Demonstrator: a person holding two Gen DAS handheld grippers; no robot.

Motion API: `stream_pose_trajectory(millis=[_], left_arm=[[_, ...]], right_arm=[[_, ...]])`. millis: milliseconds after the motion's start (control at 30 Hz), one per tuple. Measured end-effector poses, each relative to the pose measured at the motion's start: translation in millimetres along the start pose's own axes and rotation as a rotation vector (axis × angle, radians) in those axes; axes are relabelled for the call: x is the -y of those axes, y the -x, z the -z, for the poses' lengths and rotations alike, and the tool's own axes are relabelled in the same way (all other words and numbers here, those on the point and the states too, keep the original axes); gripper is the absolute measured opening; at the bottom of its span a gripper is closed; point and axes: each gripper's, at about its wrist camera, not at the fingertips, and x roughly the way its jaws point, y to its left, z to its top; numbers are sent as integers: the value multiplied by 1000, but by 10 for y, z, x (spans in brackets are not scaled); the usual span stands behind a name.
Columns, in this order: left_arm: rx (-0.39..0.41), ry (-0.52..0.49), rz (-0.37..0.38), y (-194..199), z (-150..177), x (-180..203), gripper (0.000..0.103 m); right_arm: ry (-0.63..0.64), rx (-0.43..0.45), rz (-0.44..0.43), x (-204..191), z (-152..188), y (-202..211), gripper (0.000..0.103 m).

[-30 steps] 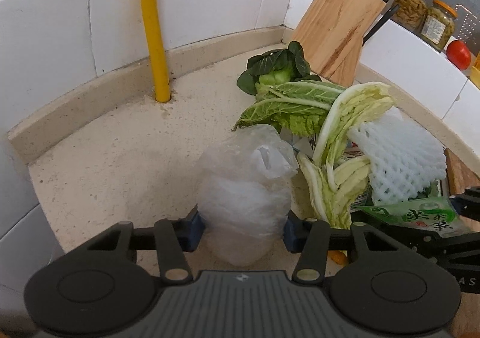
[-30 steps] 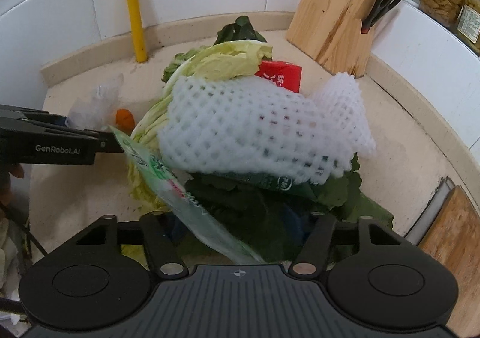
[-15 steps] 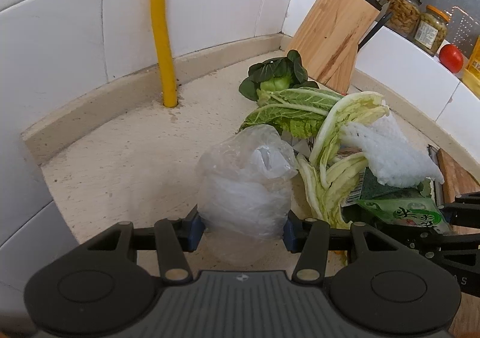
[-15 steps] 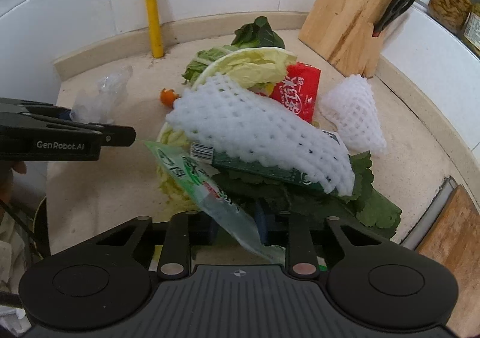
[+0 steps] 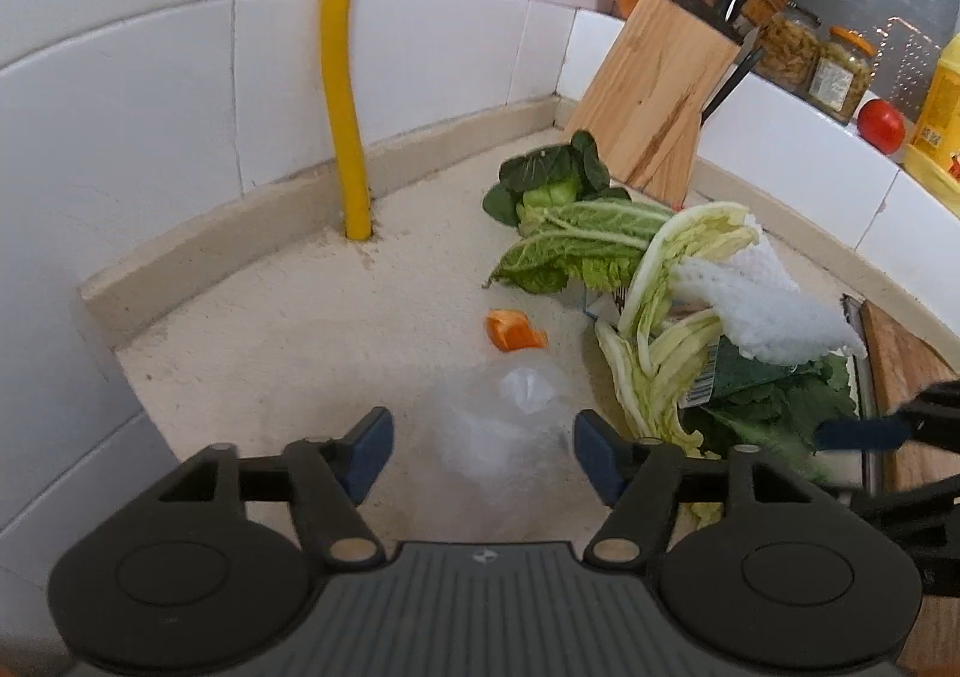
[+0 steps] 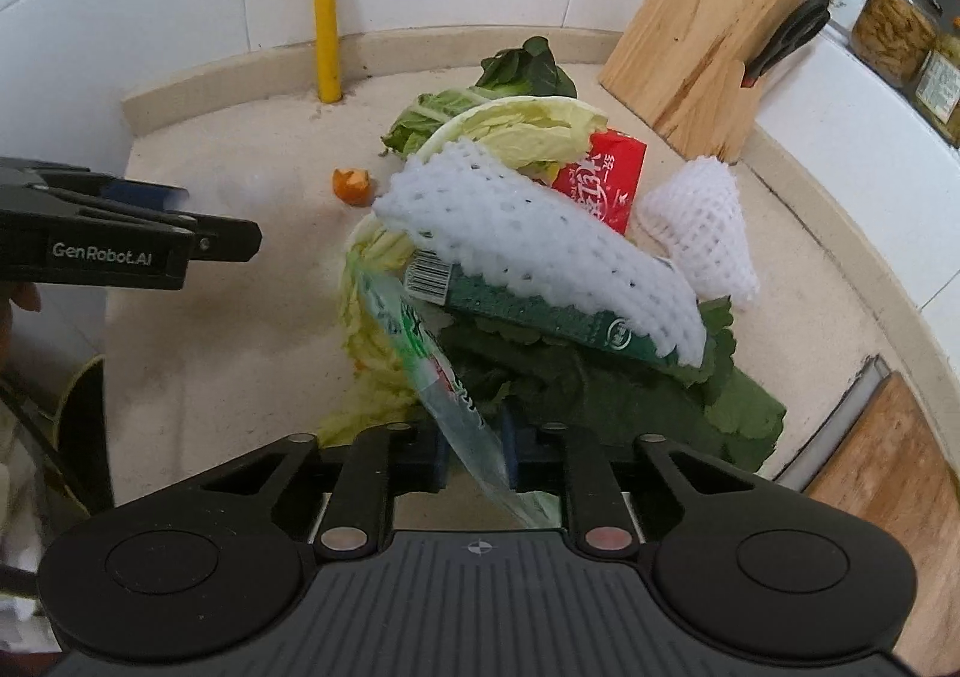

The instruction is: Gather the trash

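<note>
Now our left gripper (image 5: 483, 452) is opening, clear plastic bag (image 5: 507, 425) loose between its pads; our right gripper (image 6: 477, 452), easing apart, still pinches the green wrapper (image 6: 444, 377) at six o'clock of the countertop (image 5: 300, 329) pile

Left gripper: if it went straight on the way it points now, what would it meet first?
Probably the crumpled clear plastic bag, which lies between the opening jaws of the left gripper without either pad pressing it. Beyond it sits the small orange peel piece, though depth is unclear.
</note>
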Motion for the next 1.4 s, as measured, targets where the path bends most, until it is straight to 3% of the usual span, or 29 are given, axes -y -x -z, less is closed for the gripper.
stream_pose_trajectory(millis=[33, 67, 200, 467, 633, 700, 767, 867, 1100, 1400], left_arm=[[15, -4, 0, 18, -4, -9, 67], [29, -6, 5, 24, -17, -13, 70], [61, -32, 27, -61, -89, 14, 77], [-3, -117, 92, -199, -1, 103, 78], [-19, -138, 66, -257, 73, 123, 77], [-29, -112, 77, -275, 70, 89, 71], [-42, -101, 90, -286, 68, 72, 52], [-68, -94, 99, -296, 75, 75, 38], [-37, -73, 123, -91, 74, 46, 31], [-11, -6, 158, 125, 83, -60, 27]], right_arm=[[2, -3, -6, -3, 12, 3, 53], [2, 14, -3, -4, 29, 15, 71], [25, 29, 6, -30, 33, -10, 84], [91, 15, -8, -46, 78, -64, 87], [107, 8, -39, -29, 178, -49, 89], [107, 1, -46, -23, 203, -82, 86], [89, -21, -62, -9, 201, -134, 77], [48, -40, -102, 32, 187, -182, 66], [-65, -41, -186, 114, 146, -65, 20], [-186, 22, -170, 263, 102, 140, 11]])
